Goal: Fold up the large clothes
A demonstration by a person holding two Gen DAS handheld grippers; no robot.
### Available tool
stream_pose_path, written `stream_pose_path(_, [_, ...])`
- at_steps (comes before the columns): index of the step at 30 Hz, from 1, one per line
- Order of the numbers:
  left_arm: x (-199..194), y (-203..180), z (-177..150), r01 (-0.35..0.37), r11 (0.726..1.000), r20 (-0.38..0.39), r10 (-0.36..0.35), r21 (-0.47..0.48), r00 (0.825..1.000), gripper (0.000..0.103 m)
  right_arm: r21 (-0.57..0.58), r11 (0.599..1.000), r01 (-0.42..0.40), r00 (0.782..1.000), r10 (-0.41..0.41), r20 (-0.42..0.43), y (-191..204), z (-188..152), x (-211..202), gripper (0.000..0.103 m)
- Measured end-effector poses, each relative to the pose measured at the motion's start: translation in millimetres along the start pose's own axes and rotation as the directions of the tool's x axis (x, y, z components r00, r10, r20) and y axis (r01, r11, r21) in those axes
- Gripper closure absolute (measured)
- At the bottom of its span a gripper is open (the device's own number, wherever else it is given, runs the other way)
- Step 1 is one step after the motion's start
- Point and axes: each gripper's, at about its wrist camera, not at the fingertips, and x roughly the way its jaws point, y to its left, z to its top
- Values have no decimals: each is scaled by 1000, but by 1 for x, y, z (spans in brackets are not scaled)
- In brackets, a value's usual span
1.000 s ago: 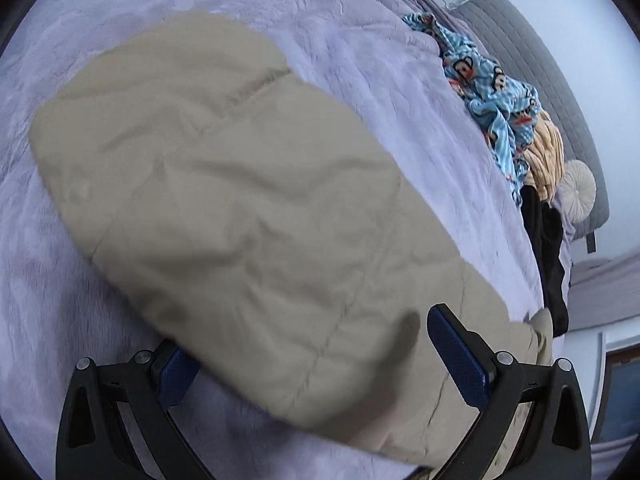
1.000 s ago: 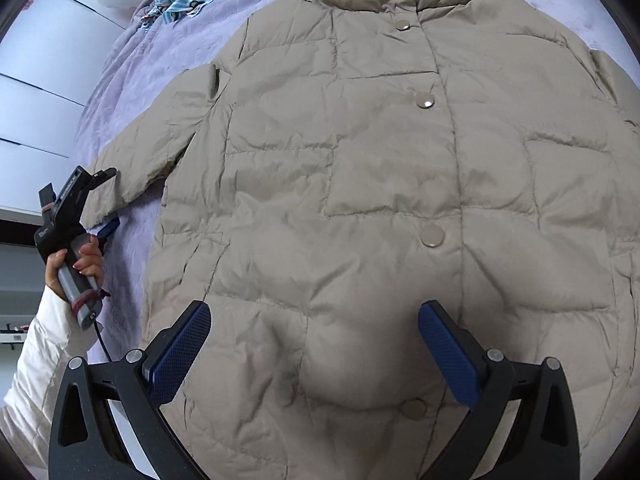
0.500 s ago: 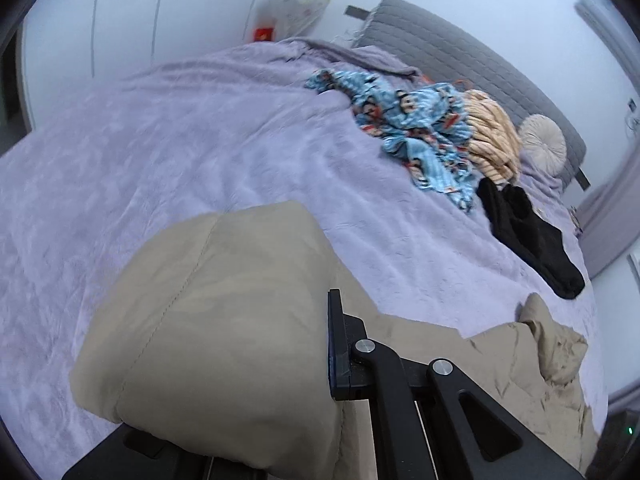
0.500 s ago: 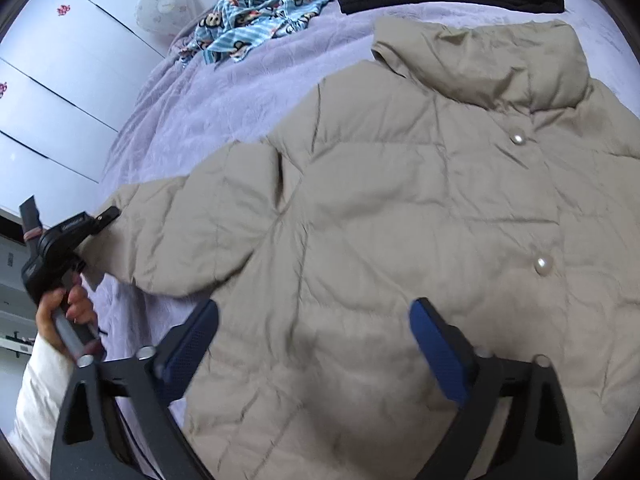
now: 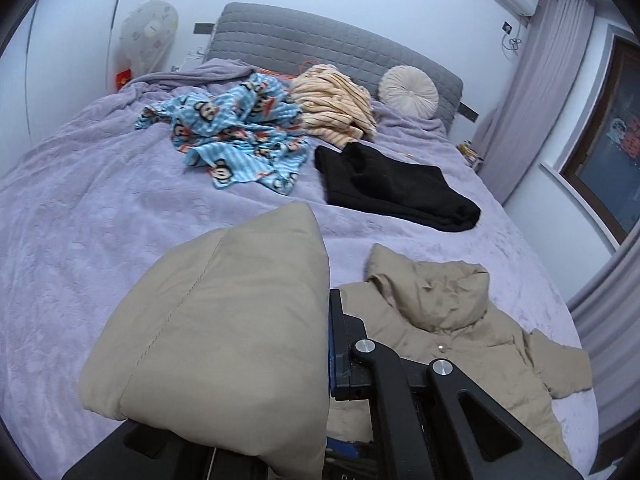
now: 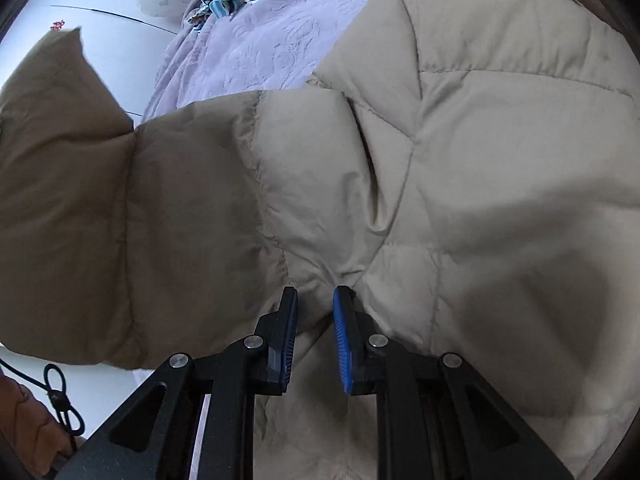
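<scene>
Covering most of the near bed (image 5: 100,200), a puffy beige quilted coat (image 6: 500,160) lies front-up on the lilac, softly embossed blanket, its stand collar (image 5: 432,292) rumpled and one small round snap showing below it. No brand, label or readable writing shows on the coat; the only print in sight is a cartoon monkey face repeated on a blue striped fleece (image 5: 236,136) bunched at the far side of the bed. Next to it on the right sit a cream garment with thin dark stripes (image 5: 332,104), a flat black garment (image 5: 392,188) and a round pleated cushion (image 5: 408,92) against the grey stitched headboard (image 5: 320,44). The left gripper (image 5: 326,344) is pressed together on the coat's sleeve (image 5: 224,328), whose smooth, padded cuff end bulges up and hides the left jaw. The right gripper (image 6: 314,340) has its blue ribbed pads close to each other and closing, with a fold of the coat's fabric bunched between them near the seam where sleeve meets body; whether the pads already press on it is hard to tell. In the right wrist view the sleeve runs off to the left, lifted clear of the blanket.
</scene>
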Motion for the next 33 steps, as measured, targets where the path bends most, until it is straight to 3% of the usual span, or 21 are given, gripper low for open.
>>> stream_pose_path(5, [35, -77, -15, 66, 988, -98, -52, 138, 994, 97, -43, 996, 81, 995, -79, 59, -23, -9, -58, 83])
stream_pose_path(8, [57, -113, -40, 92, 974, -153, -60, 208, 986, 97, -40, 964, 263, 958, -256, 126, -51, -16, -102, 83])
stream_pose_path(11, [85, -131, -74, 40, 957, -212, 23, 288, 977, 97, 21, 939, 344, 924, -343, 168, -85, -22, -139, 83])
stream_pose_path(13, [104, -137, -100, 7, 944, -273, 88, 330, 958, 97, 66, 926, 373, 908, -378, 178, -108, -26, -158, 83])
stream_pose_path(16, [115, -141, -129, -26, 925, -320, 158, 380, 934, 95, 109, 920, 377, 903, -391, 179, -134, -31, -172, 83])
stream_pose_path(18, [109, -144, -136, -24, 916, -316, 163, 400, 935, 74, 122, 922, 368, 906, -385, 174, -143, -29, -172, 83])
stream_pose_path(19, [104, -146, -138, -16, 916, -315, 154, 401, 937, 38, 124, 922, 367, 907, -384, 172, -147, -27, -170, 83])
stream_pose_path(20, [96, -148, -139, -26, 915, -294, 156, 403, 943, 10, 124, 926, 358, 911, -375, 172, -148, -26, -170, 83])
stream_pose_path(22, [77, -152, -138, -52, 907, -219, 156, 418, 963, 7, 124, 930, 346, 915, -363, 174, -149, -19, -170, 83])
stream_pose_path(26, [36, -137, -132, -57, 917, -208, 149, 395, 967, 7, 109, 931, 349, 913, -364, 185, -145, -38, -184, 81])
stream_pose_path(27, [24, -128, -127, -80, 923, -187, 160, 376, 969, 7, 90, 929, 358, 908, -369, 197, -137, -32, -185, 72])
stream_pose_path(28, [15, -117, -122, -104, 929, -168, 173, 355, 971, 7, 70, 927, 368, 903, -375, 211, -137, -51, -198, 49])
stream_pose_path(30, [-1, -86, -110, -145, 948, -150, 193, 285, 970, 7, 6, 917, 398, 882, -384, 274, -116, -59, -212, 17])
stream_pose_path(33, [-4, -20, -80, -167, 982, -179, 180, 84, 967, 7, -153, 893, 423, 867, -351, 354, -63, -48, -203, 16])
